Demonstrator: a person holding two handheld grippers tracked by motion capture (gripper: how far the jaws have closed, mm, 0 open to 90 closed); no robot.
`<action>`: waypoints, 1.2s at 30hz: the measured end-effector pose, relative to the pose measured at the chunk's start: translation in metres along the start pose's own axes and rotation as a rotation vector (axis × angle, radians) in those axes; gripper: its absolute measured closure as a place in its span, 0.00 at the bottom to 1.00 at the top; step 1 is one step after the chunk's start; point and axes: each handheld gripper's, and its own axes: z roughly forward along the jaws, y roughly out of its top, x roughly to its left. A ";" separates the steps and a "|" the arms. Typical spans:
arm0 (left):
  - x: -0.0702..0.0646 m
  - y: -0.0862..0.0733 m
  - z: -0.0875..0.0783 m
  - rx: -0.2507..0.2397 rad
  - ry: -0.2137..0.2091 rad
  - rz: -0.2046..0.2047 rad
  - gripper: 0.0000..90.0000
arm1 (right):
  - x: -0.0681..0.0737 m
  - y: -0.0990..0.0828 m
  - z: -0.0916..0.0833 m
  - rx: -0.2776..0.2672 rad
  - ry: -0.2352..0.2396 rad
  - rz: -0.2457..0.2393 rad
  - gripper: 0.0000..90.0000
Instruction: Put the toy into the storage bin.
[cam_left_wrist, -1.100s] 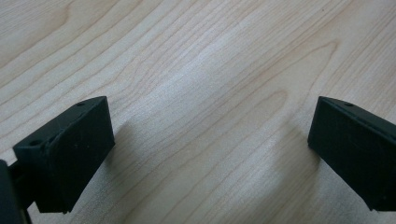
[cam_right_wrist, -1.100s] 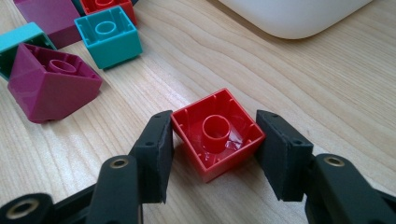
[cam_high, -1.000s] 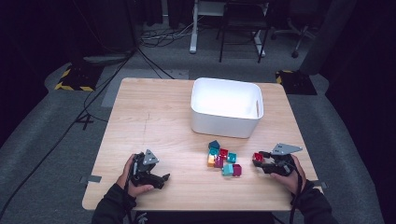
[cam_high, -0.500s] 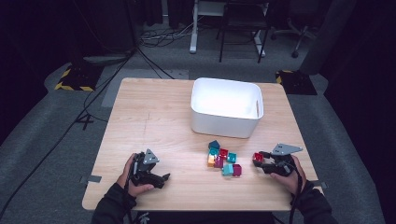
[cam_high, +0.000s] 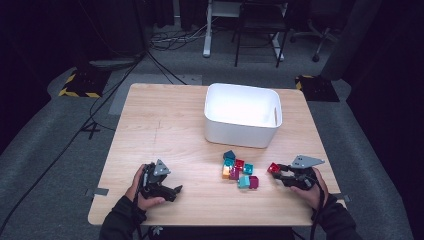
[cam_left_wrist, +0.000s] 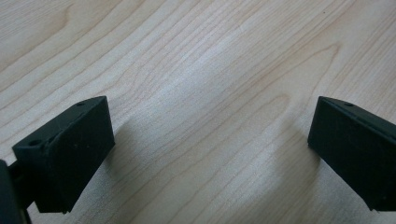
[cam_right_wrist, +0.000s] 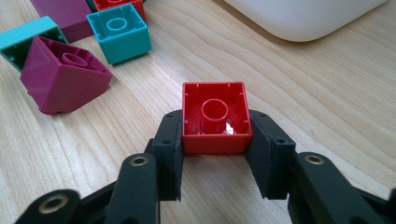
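A red brick (cam_right_wrist: 215, 116) lies hollow side up on the wooden table (cam_high: 165, 130), to the right of a pile of bricks (cam_high: 237, 170). My right gripper (cam_right_wrist: 215, 140) has just been closing its jaws, and both pads now press the brick's sides. In the high view the red brick (cam_high: 272, 167) sits at the tips of the right gripper (cam_high: 278, 172), near the front right edge. My left gripper (cam_high: 176, 191) rests at the front left, a hand around it. The left gripper (cam_left_wrist: 210, 154) stands open over bare wood.
A white bin (cam_high: 240, 135) stands at the back right of the table, just behind the pile. In the right gripper view a magenta brick (cam_right_wrist: 60, 79) and a teal brick (cam_right_wrist: 120, 32) lie to the left, and the white bin (cam_right_wrist: 303, 18) is beyond.
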 end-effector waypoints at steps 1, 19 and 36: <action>0.000 0.000 0.000 0.003 0.001 0.005 0.01 | 0.000 0.000 0.000 -0.001 -0.002 -0.001 0.66; 0.001 0.001 0.000 0.004 0.000 0.006 0.01 | -0.004 0.006 -0.019 -0.068 -0.020 0.015 0.66; 0.001 0.001 0.000 0.005 0.000 0.005 0.01 | -0.009 0.046 -0.055 -0.158 -0.058 0.015 0.66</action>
